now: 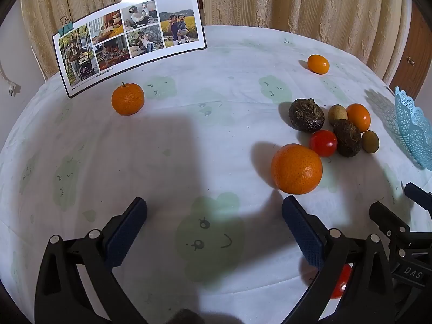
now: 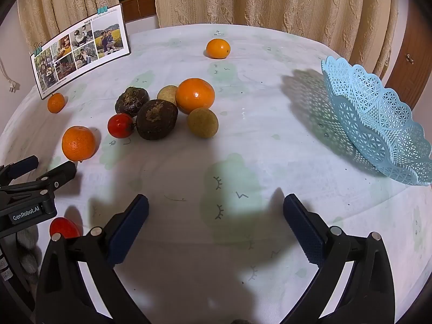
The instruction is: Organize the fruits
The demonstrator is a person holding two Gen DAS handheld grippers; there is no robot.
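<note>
Both my grippers, left [image 1: 214, 229] and right [image 2: 216, 229], hang released over the counter [image 2: 270, 148]; left body reads "GenRobot.AI", photo board [image 1: 129, 43] says "FREEZE-FRAME".

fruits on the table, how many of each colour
orange: 4
red: 2
dark brown: 2
tan-green: 2
total: 10, all on the table; none in the basket
</note>
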